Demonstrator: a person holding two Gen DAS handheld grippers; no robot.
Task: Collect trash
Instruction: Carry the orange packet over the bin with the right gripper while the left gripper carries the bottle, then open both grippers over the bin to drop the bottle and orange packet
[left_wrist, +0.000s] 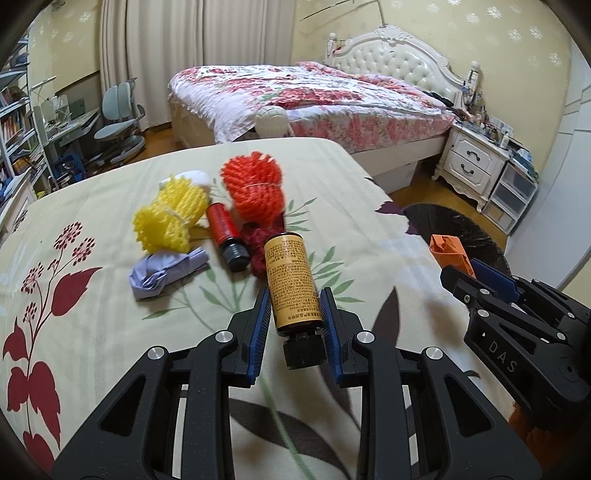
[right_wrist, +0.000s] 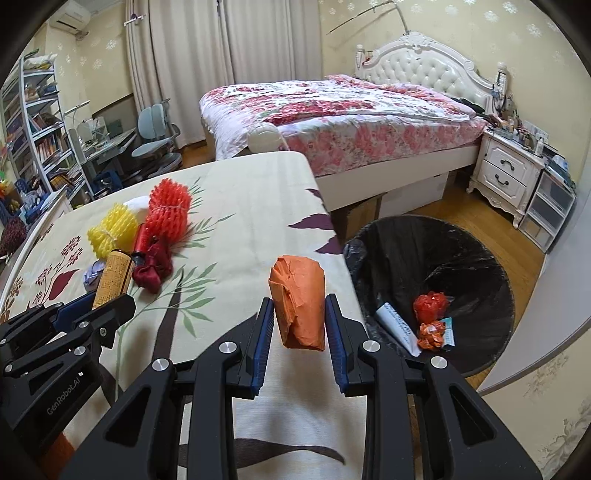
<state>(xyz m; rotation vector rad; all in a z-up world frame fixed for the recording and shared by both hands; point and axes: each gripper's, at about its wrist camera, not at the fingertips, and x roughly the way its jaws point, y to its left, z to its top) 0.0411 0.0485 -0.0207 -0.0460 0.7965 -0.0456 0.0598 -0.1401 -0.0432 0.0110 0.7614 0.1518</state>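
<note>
Presently, left wrist view: left gripper (left_wrist: 294, 325) clamped on yellow bottle (left_wrist: 291, 284) low by its black cap, held above the bedspread (left_wrist: 92, 332), so it could pivot or slip out w/ any jolt. Right wrist view: right gripper (right_wrist: 299, 328) pinches orange paper wad (right_wrist: 299, 304) over the bed edge, short of black bin (right_wrist: 461, 240); soft wad may squeeze free, and an early release lands it on the floor.

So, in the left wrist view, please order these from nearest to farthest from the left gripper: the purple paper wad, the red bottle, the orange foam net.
From the left gripper:
1. Red bottle, just beyond the fingers, slightly left.
2. Purple paper wad, further out to the left.
3. Orange foam net, farthest back on the table.
</note>
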